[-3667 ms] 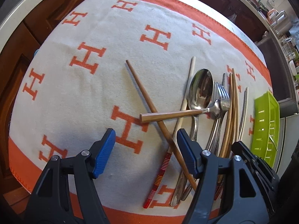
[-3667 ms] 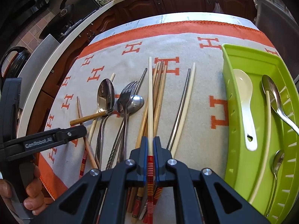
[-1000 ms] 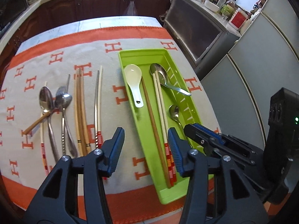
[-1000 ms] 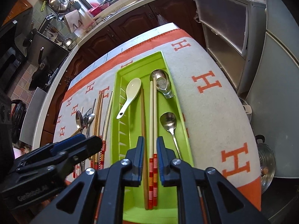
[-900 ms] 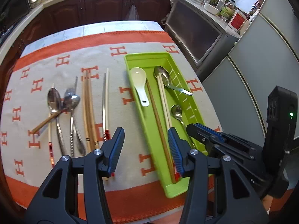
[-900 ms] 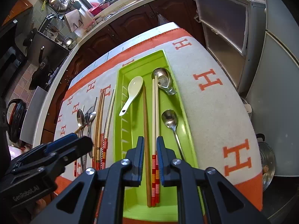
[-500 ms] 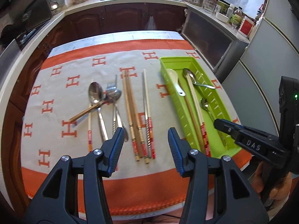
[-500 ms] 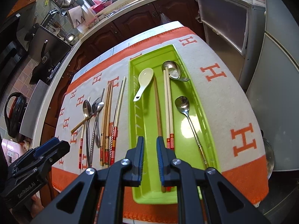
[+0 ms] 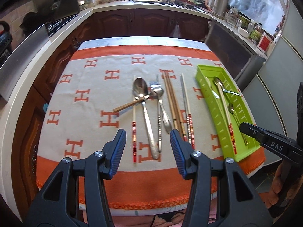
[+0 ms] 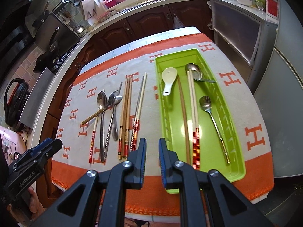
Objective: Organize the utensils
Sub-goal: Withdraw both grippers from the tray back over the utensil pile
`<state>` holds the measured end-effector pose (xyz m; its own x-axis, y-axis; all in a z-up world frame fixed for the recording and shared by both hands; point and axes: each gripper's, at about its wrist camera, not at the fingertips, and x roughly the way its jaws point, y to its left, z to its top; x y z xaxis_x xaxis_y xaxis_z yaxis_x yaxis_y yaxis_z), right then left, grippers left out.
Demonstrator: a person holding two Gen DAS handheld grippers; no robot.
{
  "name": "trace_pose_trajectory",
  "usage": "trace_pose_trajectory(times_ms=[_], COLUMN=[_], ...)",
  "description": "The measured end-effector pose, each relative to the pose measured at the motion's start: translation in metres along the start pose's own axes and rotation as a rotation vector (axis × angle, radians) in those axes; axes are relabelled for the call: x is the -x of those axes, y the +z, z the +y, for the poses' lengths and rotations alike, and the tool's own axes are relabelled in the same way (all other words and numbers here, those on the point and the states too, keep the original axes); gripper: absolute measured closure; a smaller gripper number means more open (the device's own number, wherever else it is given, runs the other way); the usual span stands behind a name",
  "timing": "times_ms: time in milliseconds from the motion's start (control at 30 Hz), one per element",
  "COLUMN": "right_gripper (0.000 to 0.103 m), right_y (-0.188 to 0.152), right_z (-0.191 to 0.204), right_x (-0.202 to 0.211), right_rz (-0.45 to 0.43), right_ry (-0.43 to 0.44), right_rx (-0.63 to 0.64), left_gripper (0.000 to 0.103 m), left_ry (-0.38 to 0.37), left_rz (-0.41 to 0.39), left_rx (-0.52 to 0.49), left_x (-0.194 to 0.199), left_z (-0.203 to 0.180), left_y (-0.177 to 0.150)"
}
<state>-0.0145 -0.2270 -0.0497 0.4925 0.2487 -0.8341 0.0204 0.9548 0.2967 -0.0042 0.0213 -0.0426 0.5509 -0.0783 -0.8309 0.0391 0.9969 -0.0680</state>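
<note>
Both grippers now sit back beyond the cloth's near edge, higher than a second ago: the left gripper (image 9: 147,147) has its jaws wide apart and empty, and the right gripper (image 10: 152,158) has its jaws a narrow gap apart, also empty. Toward the right edge of the orange-and-cream cloth (image 10: 244,98), the green tray (image 10: 239,151) holds one white ceramic spoon (image 10: 169,79), two metal spoons (image 10: 207,106), one brown chopstick (image 10: 183,117) and one red-banded chopstick pair (image 10: 195,124). Left of the tray lie several more chopsticks (image 10: 139,104), one fork (image 9: 159,117) and three spoons (image 9: 141,92), overlapping mid-cloth.
</note>
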Motion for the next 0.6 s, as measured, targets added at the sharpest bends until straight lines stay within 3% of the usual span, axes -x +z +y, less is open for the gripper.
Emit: trace_pose_trajectory(times_ms=[367,600], right_gripper=[0.09,0.09], right_y=[0.014,0.026], right_z=[0.036,0.043], right_x=[-0.027,-0.07], right_rz=[0.051,0.133], right_ry=[0.022,0.019], right_rx=[0.043,0.027], left_gripper=[0.058,0.058], left_ry=[0.042,0.032], left_rz=[0.02,0.069], left_rx=[0.104,0.099], left_x=[-0.013,-0.04], left_z=[0.055,0.053], left_y=[0.006,0.008])
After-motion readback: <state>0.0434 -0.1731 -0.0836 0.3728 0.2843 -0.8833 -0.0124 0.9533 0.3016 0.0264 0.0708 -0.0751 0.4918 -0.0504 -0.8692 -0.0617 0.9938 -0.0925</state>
